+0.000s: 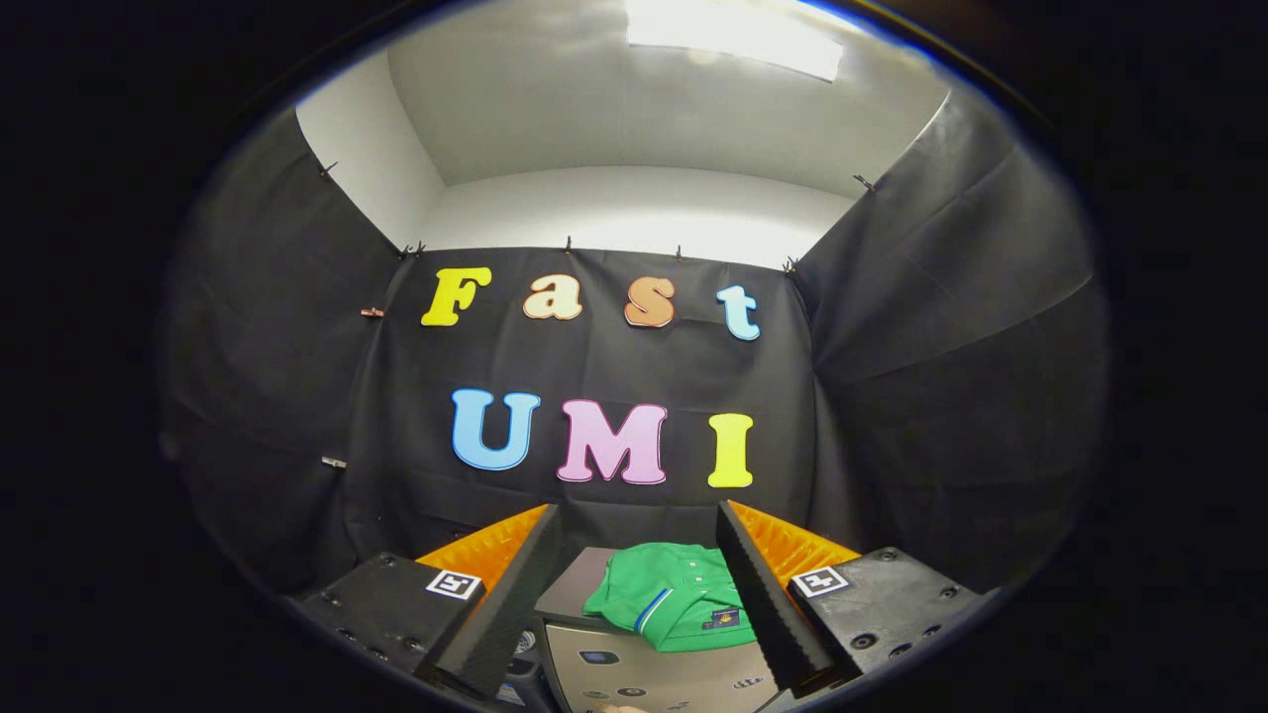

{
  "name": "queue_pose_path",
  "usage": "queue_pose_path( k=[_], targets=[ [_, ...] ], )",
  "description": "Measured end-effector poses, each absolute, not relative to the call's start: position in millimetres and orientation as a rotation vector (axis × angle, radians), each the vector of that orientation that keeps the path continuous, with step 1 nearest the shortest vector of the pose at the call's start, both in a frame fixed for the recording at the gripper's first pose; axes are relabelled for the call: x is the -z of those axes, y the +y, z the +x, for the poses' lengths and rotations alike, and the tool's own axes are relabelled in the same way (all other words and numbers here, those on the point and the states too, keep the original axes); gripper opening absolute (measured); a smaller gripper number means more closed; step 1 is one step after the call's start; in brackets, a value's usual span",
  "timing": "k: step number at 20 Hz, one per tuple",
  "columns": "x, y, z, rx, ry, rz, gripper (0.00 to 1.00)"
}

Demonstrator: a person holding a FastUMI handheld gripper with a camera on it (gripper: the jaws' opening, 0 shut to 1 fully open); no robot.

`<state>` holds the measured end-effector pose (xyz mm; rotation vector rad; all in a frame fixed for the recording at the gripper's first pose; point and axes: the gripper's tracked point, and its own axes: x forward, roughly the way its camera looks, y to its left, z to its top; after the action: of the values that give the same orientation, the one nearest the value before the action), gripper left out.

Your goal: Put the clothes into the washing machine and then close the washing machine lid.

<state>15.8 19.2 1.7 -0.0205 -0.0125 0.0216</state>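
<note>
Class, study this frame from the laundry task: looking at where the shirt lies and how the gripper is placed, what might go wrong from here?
1. The green shirt lies folded on top of the washing machine, so a shallow pinch may catch only one layer and let it unfold or drag.
2. The gripper is open with the shirt just ahead between its fingers; closing too early could miss the cloth.
3. Pushing forward might slide the shirt off the machine's far edge.

- Black cloth (921, 376) is hanging as the booth's wall, draping across the back and down both sides, with creases running through it.
- Small clips (371, 312) are pinning the cloth along its top edge.
- A white ceiling (614, 109) is arching overhead.
- A bright light panel (733, 35) is glowing in it.
</note>
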Motion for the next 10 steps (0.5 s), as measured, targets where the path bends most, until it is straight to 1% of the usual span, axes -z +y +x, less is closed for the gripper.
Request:
queue_pose_path(
  k=[3, 10],
  targets=[
    [1, 21, 26, -0.03, -0.001, -0.02, 0.98],
    [13, -1, 71, 0.023, 0.054, -0.021, 0.98]
  ],
)
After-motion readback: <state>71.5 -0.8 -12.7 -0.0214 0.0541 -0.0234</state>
